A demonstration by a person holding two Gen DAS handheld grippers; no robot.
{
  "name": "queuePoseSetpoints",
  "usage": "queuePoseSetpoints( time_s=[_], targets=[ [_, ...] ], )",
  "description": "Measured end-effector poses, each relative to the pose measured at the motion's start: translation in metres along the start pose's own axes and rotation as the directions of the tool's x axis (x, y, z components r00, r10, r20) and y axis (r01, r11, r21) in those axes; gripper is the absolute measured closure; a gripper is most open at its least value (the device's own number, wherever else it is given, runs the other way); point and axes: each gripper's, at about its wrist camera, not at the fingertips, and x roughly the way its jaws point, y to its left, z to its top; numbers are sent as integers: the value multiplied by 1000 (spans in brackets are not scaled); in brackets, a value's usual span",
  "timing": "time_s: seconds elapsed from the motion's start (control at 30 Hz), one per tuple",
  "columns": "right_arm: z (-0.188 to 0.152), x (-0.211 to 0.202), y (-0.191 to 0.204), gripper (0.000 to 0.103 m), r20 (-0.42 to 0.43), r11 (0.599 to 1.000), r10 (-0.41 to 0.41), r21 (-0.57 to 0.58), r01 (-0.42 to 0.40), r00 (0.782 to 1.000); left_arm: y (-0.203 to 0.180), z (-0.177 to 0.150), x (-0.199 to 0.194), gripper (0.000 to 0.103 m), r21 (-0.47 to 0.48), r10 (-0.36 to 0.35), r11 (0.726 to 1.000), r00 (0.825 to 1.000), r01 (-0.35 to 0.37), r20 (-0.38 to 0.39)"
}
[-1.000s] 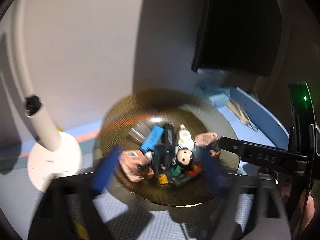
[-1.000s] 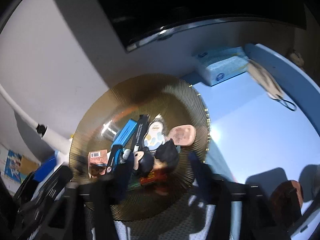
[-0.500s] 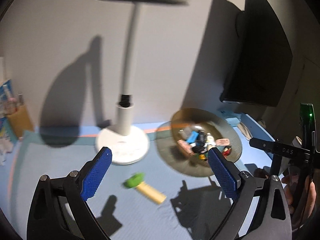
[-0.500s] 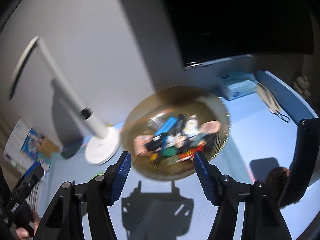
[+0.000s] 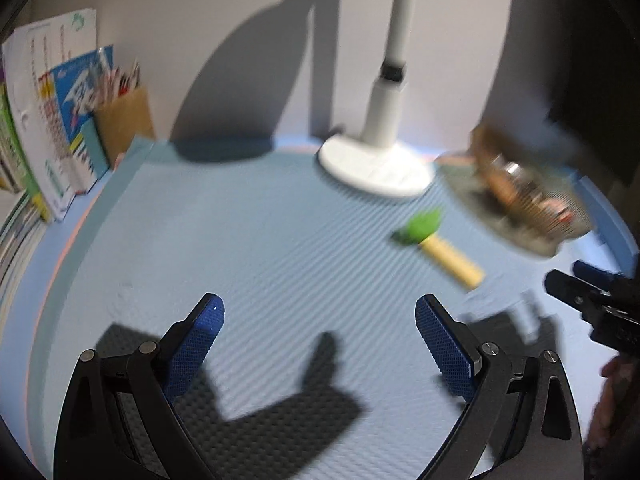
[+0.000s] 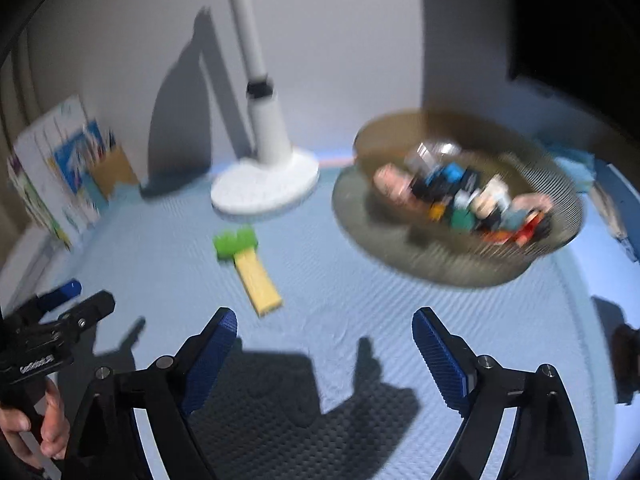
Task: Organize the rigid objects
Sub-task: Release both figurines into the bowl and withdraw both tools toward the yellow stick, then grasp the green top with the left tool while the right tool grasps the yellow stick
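A brown ribbed bowl [image 6: 552, 172] on the blue mat holds several small rigid items: pink erasers, blue and black pieces, little figures. It also shows blurred in the left wrist view [image 5: 480, 184]. A green and yellow toy piece [image 6: 246, 266] lies on the mat left of the bowl, and shows in the left wrist view [image 5: 436, 246]. My left gripper [image 5: 320, 328] is open and empty over bare mat. My right gripper [image 6: 324, 336] is open and empty, in front of the bowl and the toy piece.
A white desk lamp [image 6: 266, 184] stands behind the toy piece. Books and a brown pen holder [image 5: 120, 120] stand at the far left by the wall. A dark monitor [image 6: 580, 20] is at the back right. The other gripper [image 6: 56, 320] is at my left.
Both grippers have pulled back and away from the bowl, which now looks smaller and farther. The left view has swung left, so the books and the toy piece have come into view.
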Motion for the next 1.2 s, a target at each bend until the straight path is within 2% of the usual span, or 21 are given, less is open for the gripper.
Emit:
queuePoseSetpoints(
  time_s=[0.13, 0.2, 0.27, 0.47, 0.73, 1.2],
  targets=[
    [-14, 18, 15, 15, -4, 996, -13, -87, 13, 1000, 3, -13, 21, 7, -29, 12, 999, 999, -13, -36],
    [-23, 27, 19, 12, -9, 993, -22, -117, 20, 1000, 3, -14, 28, 7, -30, 29, 999, 996, -32, -81],
    [-25, 35, 19, 13, -51, 993, -39, -117, 32, 998, 3, -15, 24, 7, -27, 30, 999, 998, -31, -56],
    [-26, 32, 13, 7, -39, 996, -6, -89, 3, 999, -2, -17, 24, 7, -2, 26, 1000, 997, -26, -67],
    [-25, 42, 12, 6, -81, 996, -26, -86, 19, 996, 0, -17, 24, 7, -7, 9, 1000, 998, -10, -60],
    [-25, 44, 7, 6, -90, 997, -38, -74, 31, 995, 1, -18, 25, 7, -17, 6, 1000, 998, -7, -67]
  ],
)
